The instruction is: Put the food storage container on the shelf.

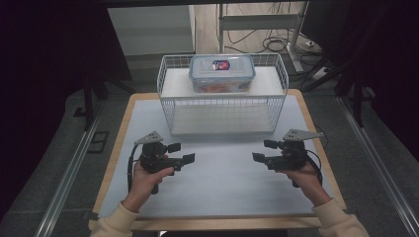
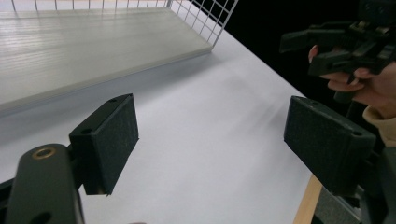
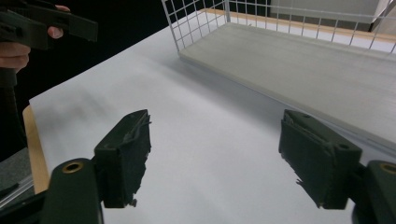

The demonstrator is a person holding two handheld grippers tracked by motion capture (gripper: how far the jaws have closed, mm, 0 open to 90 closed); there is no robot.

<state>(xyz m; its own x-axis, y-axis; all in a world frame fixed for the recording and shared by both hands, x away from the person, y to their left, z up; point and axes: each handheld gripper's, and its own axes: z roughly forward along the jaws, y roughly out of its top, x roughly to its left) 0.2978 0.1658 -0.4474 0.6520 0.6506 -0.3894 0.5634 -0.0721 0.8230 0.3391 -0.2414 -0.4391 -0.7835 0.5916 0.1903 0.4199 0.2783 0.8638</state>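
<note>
A white wire rack (image 1: 164, 106) stands at the back of the table. On its upper shelf rests a clear plastic food box with a blue-rimmed lid (image 1: 222, 73). My left gripper (image 1: 184, 153) hovers low over the white mat (image 1: 222, 190) at front left, jaws pointing right. Its pads (image 2: 109, 140) stand wide apart with only mat between them, so it is open. My right gripper (image 1: 261, 150) mirrors it at front right, pointing left. Its pads (image 3: 128, 156) are also spread with nothing between them. Both grippers sit in front of the rack, apart from it.
The rack's pale lower shelf board (image 2: 93, 51) (image 3: 303, 65) lies just beyond each gripper. The table's wooden edge (image 1: 113, 163) frames the mat. Dark floor, metal rails and cables surround the table.
</note>
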